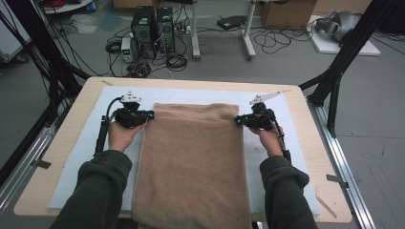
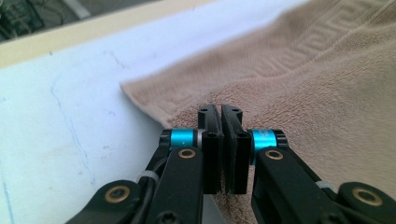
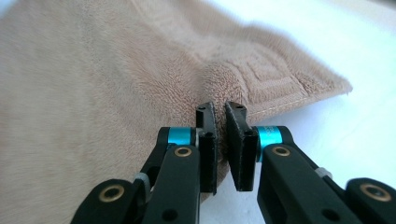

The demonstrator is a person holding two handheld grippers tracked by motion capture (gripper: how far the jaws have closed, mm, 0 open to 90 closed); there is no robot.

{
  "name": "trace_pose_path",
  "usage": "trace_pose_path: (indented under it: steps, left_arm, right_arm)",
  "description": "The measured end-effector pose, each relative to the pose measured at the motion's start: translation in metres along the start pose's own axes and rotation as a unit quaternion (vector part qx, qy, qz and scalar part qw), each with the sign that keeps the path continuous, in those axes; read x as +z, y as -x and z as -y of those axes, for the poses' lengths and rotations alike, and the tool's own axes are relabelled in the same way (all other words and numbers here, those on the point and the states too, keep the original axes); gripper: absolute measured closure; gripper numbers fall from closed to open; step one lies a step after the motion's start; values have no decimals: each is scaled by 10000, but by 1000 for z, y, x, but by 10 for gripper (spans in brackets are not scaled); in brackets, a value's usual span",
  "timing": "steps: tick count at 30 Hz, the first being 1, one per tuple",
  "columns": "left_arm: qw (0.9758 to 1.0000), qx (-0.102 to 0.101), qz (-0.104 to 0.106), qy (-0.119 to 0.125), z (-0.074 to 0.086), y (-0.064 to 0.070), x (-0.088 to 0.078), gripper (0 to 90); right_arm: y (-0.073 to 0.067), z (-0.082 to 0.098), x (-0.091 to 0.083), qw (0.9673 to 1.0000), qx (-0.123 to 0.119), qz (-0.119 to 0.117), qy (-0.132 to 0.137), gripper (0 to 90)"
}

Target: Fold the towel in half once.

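Gripping: left tongs (image 1: 152, 114) clamp towel (image 1: 193, 162) at its far left edge; right tongs (image 1: 237, 121) clamp its far right edge.
Towel: tan, folded, flat on white mat (image 1: 90, 143), near end hanging over tabletop (image 1: 57, 157) edge.
Hands: either side of towel, well apart.

Light wooden bench (image 1: 57, 157) with white mat (image 1: 86, 143) on top, grey floor (image 1: 372, 95) behind, two black PC towers (image 1: 153, 31) in a cable tangle (image 1: 176, 59), white desk legs (image 1: 247, 33), cardboard box (image 1: 286, 14), black frame struts (image 1: 348, 52) both sides.
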State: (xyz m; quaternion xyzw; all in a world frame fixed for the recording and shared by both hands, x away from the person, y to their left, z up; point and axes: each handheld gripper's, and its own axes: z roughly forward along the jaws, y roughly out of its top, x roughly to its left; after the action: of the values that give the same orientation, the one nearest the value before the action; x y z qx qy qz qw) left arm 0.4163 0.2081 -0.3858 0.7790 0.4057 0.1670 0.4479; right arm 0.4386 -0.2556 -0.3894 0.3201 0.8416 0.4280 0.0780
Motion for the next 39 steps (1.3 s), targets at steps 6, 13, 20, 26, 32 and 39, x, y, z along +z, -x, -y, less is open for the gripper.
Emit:
trace_pose_path:
  steps: [6,13,20,26,32,39]
  left_arm:
    - [9987,397,328,-46,10,18,-33,865]
    - [9951,781,565,-208,60,54,-62,865]
    - [9931,860,723,-350,104,75,-73,864]
    - [9928,738,820,-463,111,70,-70,757]
    - [9954,708,588,-278,87,63,-75,569]
    - [9975,502,405,-289,65,49,-45,505]
  right_arm:
    - [-26,5,-28,9993,-174,-322,-6,833]
    - [-66,36,-45,9975,-436,-539,-121,833]
    - [-92,80,-41,9961,-481,-623,-387,833]
    - [-91,101,-29,9955,-336,-721,-509,772]
    - [-86,81,-44,9982,-270,-508,-157,577]
    - [-70,48,-24,9995,-247,-92,-177,455]
